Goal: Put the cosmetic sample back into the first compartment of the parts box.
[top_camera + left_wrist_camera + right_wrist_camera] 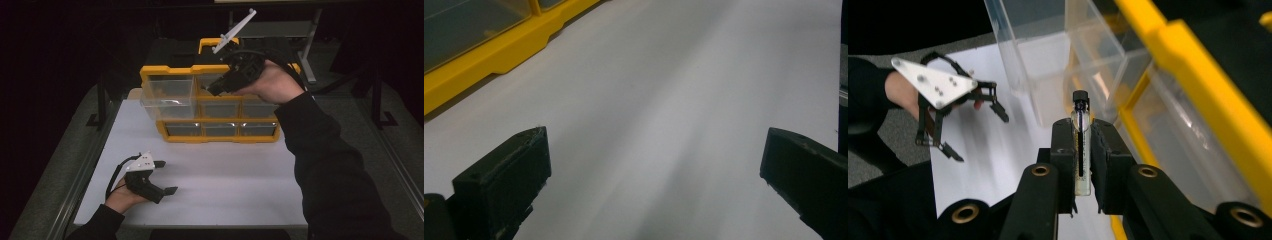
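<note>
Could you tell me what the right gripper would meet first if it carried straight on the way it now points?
Probably the pulled-out clear drawer of the yellow organiser: the right gripper, shut on a small vial, aims at its near wall. Depth is hard to judge.

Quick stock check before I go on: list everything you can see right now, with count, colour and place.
drawer cabinet: one, yellow frame with clear drawers, far half of the table
pulled-out drawer: one, clear, top left of the cabinet, sticking out toward the person
vial: one, clear glass with a black cap, upright between the right tool's jaws, near the cabinet's top row
table: one, white top, under everything
desk: one, grey legs, in the dark behind the table
left tool: one, black with a grey plate, jaws wide apart, low over the near left of the table
right tool: one, black, raised at the cabinet's top row, shut on the vial
hands: two, in dark sleeves, one on each tool
</note>
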